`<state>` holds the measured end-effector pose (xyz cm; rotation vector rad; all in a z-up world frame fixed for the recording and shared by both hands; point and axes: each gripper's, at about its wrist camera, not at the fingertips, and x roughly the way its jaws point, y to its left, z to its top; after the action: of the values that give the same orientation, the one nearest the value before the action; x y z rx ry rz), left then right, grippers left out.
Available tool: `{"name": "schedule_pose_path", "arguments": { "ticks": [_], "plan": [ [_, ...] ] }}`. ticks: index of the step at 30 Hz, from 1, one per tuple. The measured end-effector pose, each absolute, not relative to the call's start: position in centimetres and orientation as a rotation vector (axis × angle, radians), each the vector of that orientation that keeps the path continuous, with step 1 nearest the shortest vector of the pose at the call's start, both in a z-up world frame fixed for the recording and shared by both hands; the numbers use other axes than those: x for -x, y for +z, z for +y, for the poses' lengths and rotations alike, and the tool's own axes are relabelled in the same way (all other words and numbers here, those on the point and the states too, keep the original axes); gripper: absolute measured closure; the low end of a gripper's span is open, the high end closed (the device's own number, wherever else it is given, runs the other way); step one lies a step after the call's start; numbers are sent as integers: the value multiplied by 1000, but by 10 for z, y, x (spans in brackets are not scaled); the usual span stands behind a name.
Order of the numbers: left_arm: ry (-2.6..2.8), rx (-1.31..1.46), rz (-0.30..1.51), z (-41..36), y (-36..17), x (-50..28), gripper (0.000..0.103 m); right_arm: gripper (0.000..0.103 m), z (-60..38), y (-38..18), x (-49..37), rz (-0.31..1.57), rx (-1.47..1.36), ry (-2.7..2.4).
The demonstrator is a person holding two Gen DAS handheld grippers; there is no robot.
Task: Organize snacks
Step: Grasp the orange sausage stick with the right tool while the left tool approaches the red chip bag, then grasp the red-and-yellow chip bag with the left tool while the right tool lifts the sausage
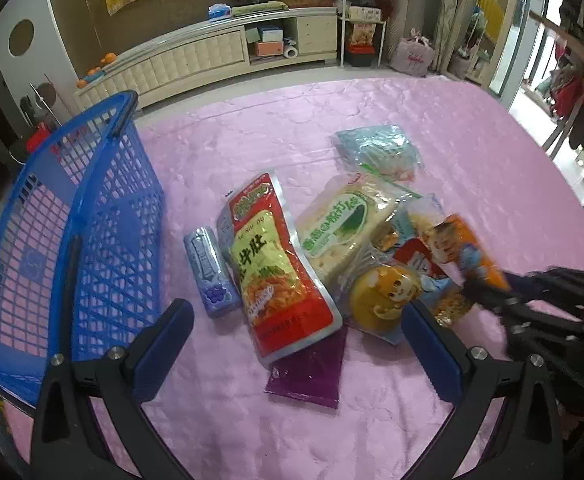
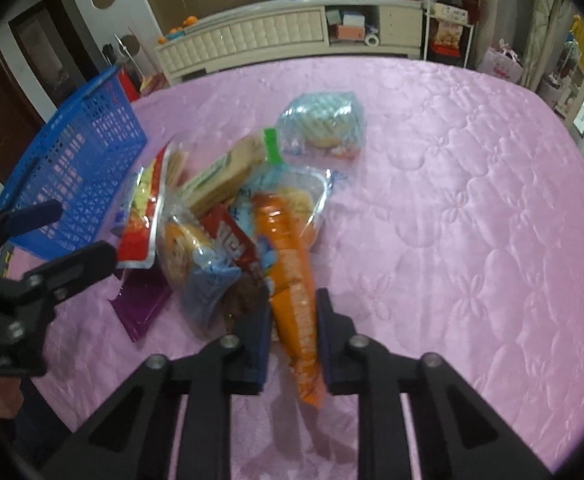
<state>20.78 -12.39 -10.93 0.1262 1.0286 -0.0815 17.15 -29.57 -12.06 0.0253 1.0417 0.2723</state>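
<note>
On pink quilt [image 1: 432,128]: one blue basket [image 1: 103,216]; right tongs [image 2: 294,320] clamp one orange packet [image 2: 292,264]; left tongs [image 1: 296,320] wide.

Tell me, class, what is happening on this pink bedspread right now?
A person with a claw in each hand is sorting snacks. The right claw is shut on an orange snack packet, at the near edge of the snack pile. The left claw hangs open over the red pouch, gripping nothing. The blue basket stands left of the pile with no snacks visible inside it. The other packets lie on the bedspread.
</note>
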Motion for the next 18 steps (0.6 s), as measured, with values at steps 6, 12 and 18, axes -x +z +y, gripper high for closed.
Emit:
{"name": "schedule_pose_path", "arguments": {
  "ticks": [6,12,18],
  "plan": [
    [-26,-161,1034,-128,-109,-225,0,81,-307,-109,-168,1000,-76,291],
    [-31,-83,1062,-121,-107,-245,20,81,-306,-106,-177,987,-109,314],
    [21,-82,1110,-118,-118,-263,26,81,-299,-99,-186,954,-127,345]
  ]
}}
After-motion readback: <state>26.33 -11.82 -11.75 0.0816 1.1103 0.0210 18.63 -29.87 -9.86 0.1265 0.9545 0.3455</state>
